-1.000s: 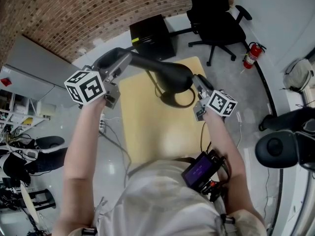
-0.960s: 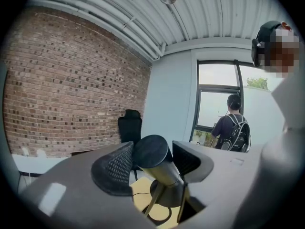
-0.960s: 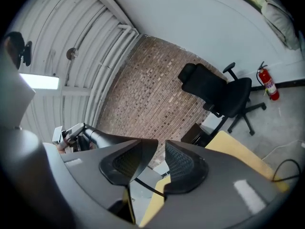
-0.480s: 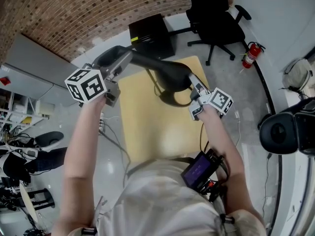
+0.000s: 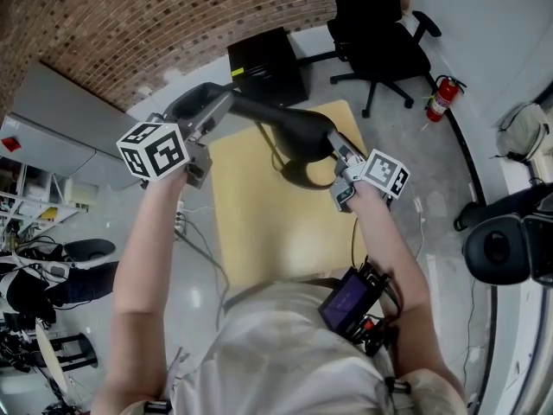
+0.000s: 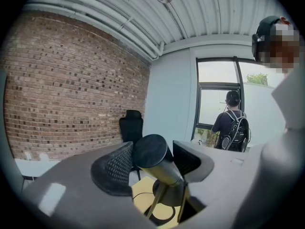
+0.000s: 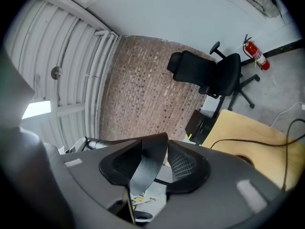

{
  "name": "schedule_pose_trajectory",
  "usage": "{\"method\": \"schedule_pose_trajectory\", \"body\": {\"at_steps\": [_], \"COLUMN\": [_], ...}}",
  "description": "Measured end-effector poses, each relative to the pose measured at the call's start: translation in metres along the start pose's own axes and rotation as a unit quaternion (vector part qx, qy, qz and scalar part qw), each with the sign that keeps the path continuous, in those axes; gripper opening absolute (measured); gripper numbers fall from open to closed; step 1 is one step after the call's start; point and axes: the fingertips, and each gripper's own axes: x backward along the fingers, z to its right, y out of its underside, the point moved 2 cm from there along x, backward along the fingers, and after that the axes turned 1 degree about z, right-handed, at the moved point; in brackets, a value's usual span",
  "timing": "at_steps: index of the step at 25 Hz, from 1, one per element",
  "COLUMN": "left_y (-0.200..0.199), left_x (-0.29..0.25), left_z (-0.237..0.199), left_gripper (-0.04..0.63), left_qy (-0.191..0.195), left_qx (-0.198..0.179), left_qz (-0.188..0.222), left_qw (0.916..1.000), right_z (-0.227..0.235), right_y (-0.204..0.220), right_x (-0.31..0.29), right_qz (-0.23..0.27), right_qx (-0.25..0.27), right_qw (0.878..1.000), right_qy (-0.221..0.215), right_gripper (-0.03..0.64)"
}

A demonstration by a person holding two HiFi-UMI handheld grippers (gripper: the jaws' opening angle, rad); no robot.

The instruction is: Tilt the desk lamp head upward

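Now left hand-held gripper (image 6: 151, 159) clamps the stiff lamp arm (image 5: 251, 111); right hand-held gripper (image 7: 147, 162) is closing, still loose, over the lamp head (image 5: 302, 132) at its thin, probably slippery rim.

The left claw (image 6: 151, 165) grips a dark metal cylindrical lamp arm (image 6: 153, 152) between its textured pads. Below lies a pale yellow wooden surface (image 6: 144, 194); behind, a red brick wall (image 6: 71, 89) and black office chair (image 6: 131, 128).

Brick wall (image 5: 130, 24) at rear. Black office chair (image 5: 380, 41) and red extinguisher (image 5: 441, 98) stand near each other beyond pale wood table (image 5: 259, 223). Black cabinet (image 5: 266, 66) beyond table's far edge. Person with backpack (image 6: 232, 128) stands at window (image 6: 214, 99).
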Motion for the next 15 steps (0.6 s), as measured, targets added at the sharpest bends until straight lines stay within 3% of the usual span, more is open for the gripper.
{"method": "schedule_pose_trajectory", "body": {"at_steps": [15], "left_y": [0.0033], "left_x": [0.0015], "left_z": [-0.0007], "left_gripper": [0.262], "left_qy": [0.012], "left_qx": [-0.006], "left_qz": [0.013], "left_qw": [0.9998], "right_z": [-0.0006], "right_y": [0.0013], "right_x": [0.0014], "right_qz": [0.014], "right_qx": [0.012], "right_qw": [1.000], "right_qy": [0.011], "right_gripper": [0.169]}}
